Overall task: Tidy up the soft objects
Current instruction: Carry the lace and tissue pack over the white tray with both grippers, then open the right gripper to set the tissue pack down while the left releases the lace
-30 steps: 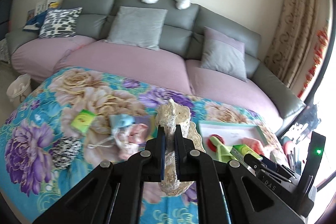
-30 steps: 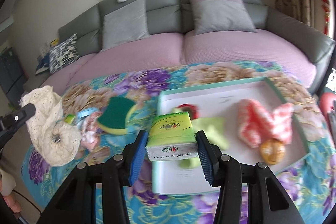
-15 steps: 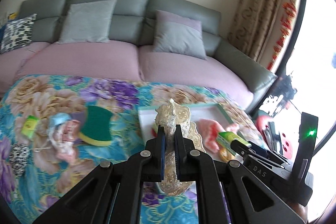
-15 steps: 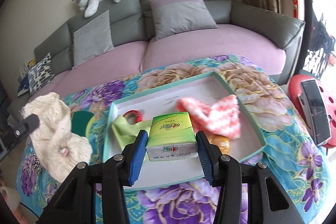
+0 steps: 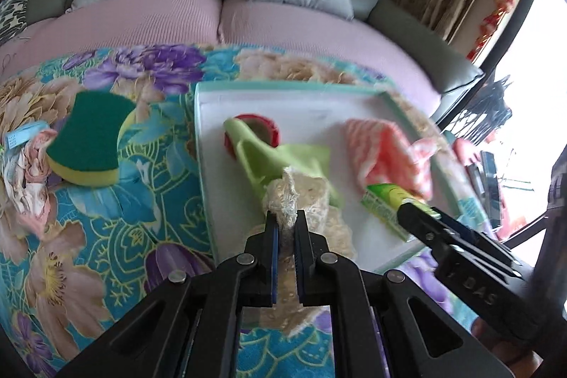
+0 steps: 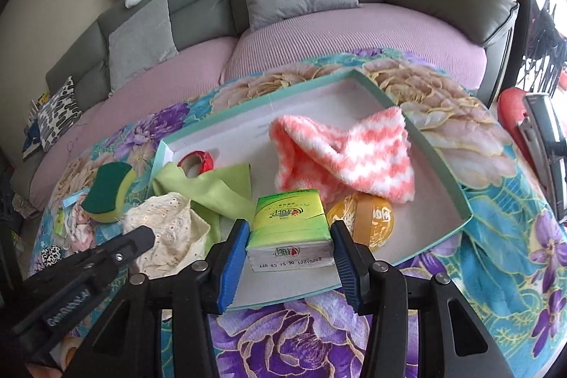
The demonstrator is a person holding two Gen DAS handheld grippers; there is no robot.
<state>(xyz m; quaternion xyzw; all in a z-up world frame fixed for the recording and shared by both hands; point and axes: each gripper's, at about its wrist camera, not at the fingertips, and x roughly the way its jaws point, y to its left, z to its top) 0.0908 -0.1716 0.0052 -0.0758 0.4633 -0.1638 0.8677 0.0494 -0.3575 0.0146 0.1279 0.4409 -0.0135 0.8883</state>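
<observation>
My left gripper (image 5: 286,225) is shut on a cream lace cloth (image 5: 304,197), held low over the near left part of the teal-rimmed white tray (image 5: 212,201); the cloth also shows in the right wrist view (image 6: 170,229). My right gripper (image 6: 288,257) is shut on a green tissue pack (image 6: 288,229), held over the tray's near edge (image 6: 467,215); the pack also shows in the left wrist view (image 5: 386,204). In the tray lie a pink-and-white fuzzy cloth (image 6: 347,158), a lime green cloth (image 6: 216,190), a red tape roll (image 6: 196,162) and an amber round object (image 6: 372,218).
A green-and-yellow sponge (image 5: 88,140) and a pink and white bundle (image 5: 24,172) lie on the floral tablecloth (image 5: 106,236) left of the tray. A grey and pink sofa (image 6: 319,34) with cushions stands behind. A red stool (image 6: 514,119) with a phone is at right.
Both grippers have moved down and forward over the tray. The lace cloth now hangs onto the tray's near left part, and the tissue pack sits lower over the tray's near edge.
</observation>
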